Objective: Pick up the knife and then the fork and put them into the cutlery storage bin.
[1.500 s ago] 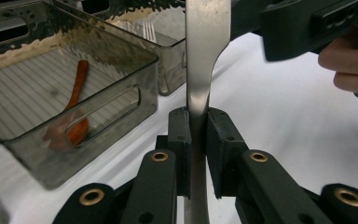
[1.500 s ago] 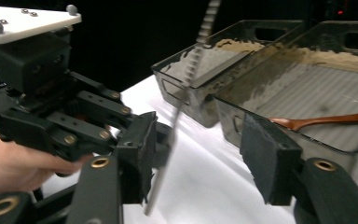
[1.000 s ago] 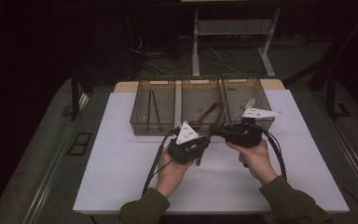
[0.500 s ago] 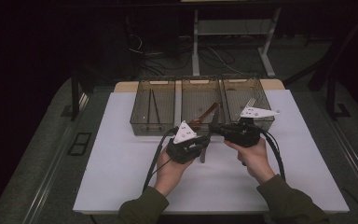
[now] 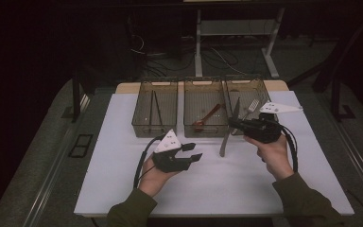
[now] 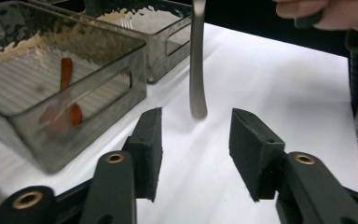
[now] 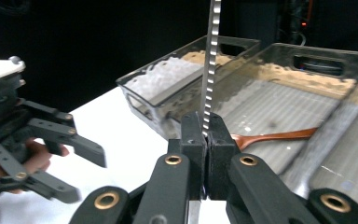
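Note:
A table knife (image 5: pixel 225 142) with a serrated blade stands nearly upright, blade up, handle hanging just above the white table. My right gripper (image 5: pixel 231 125) is shut on it low on the blade (image 7: pixel 211 60), the pads (image 7: pixel 193 140) pressed together around the metal. My left gripper (image 5: pixel 192 152) sits lower and to the left, apart from the knife. Its jaws have just been opening and nothing is between them. In the left gripper view the knife handle (image 6: pixel 197 70) hangs beyond the open left gripper (image 6: pixel 196 149). The right gripper view has the left gripper (image 7: pixel 84 175) at far left.
Three clear bins stand in a row at the back of the white table (image 5: pixel 123 165). The left bin (image 5: pixel 154 81) holds chopsticks, the middle bin (image 5: pixel 203 81) a wooden spoon (image 5: pixel 207 117), the right bin (image 5: pixel 246 78) a fork (image 5: pixel 251 106).
My left gripper has opened, come off the knife handle and drawn back to the left and toward the person. The right gripper has shifted slightly right with the knife.

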`<state>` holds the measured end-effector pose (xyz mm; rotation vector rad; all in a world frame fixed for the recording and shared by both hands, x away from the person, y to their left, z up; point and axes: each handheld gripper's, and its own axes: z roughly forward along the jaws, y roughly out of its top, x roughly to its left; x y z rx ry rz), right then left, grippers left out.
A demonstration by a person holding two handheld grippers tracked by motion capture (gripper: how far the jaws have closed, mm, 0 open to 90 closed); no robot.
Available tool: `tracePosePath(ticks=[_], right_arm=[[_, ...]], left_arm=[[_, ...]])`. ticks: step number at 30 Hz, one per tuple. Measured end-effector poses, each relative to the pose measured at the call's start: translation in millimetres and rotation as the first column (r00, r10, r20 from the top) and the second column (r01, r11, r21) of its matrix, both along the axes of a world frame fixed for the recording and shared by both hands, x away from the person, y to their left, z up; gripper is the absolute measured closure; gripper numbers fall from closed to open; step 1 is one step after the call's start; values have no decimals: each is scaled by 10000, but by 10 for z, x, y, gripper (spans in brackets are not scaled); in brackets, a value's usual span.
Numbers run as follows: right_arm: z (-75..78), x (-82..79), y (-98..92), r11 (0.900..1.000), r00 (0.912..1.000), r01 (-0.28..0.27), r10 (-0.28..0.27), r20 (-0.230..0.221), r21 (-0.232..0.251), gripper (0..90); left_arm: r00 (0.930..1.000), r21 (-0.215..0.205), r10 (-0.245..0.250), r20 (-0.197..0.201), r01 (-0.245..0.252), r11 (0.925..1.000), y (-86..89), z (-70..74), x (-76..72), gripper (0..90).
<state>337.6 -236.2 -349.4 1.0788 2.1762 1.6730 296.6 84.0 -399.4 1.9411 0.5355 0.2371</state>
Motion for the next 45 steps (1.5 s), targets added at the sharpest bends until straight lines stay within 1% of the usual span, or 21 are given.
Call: tracePosePath(ticks=[3,5,7,9,12,17,21,24,28,30,33,36,39,41,43,45], right_arm=[[29,21,-93,9997,9998,212,-212,-21,-153,873],[51,32,-153,9989,9995,325,-327,-54,-326,873],[75,40,-211,9974,9989,469,-471,-37,-544,873],[100,51,-274,9962,9982,599,-600,-1,-637,873],[140,70,-378,9950,9966,819,-821,-23,-569,873],[268,90,-557,9914,9928,1197,-1194,99,-528,873],[370,112,-696,9868,9868,1602,-1596,272,-242,874],[443,157,-770,9827,9822,1844,-1837,389,-157,873],[553,252,-849,9763,9756,2141,-2120,579,-328,873],[609,322,-898,9726,9719,2293,-2266,643,-387,873],[689,440,-968,9654,9651,2550,-2507,755,-542,873],[736,577,-1029,9567,9579,2817,-2761,790,-728,873],[745,716,-1068,9475,9529,3014,-2953,695,-1068,873],[727,797,-1078,9395,9500,3116,-3047,682,-1425,875],[685,868,-1087,9313,9481,3178,-3117,621,-1780,875],[616,933,-1100,9255,9476,3184,-3165,428,-2052,875]], left_arm=[[9999,-98,113,-37,-113,9999,138,-23,-23,496],[9996,-216,172,-242,-178,9996,240,-44,-35,484],[9994,-182,173,-288,-178,9997,342,-71,-50,466],[9993,-221,242,-299,-249,9994,432,-105,-72,441],[9982,-309,482,-356,-494,9983,563,-150,-102,391],[9973,-170,650,-329,-656,9977,744,-191,-165,315],[9953,-131,883,-390,-889,9960,847,-229,-194,250],[9938,-163,1005,-469,-1013,9947,878,-242,-208,219],[9921,45,1173,-452,-1172,9931,862,-252,-198,168],[9919,139,1189,-453,-1183,9929,850,-256,-196,141],[9917,231,1237,-347,-1230,9921,835,-255,-201,123],[9902,205,1310,-478,-1302,9913,827,-253,-196,103],[9901,243,1302,-519,-1291,9913,817,-255,-198,99],[9897,276,1326,-534,-1313,9910,808,-258,-201,84],[9891,309,1354,-578,-1338,9905,802,-259,-203,60],[9884,289,1373,-648,-1357,9903,795,-264,-199,40]])
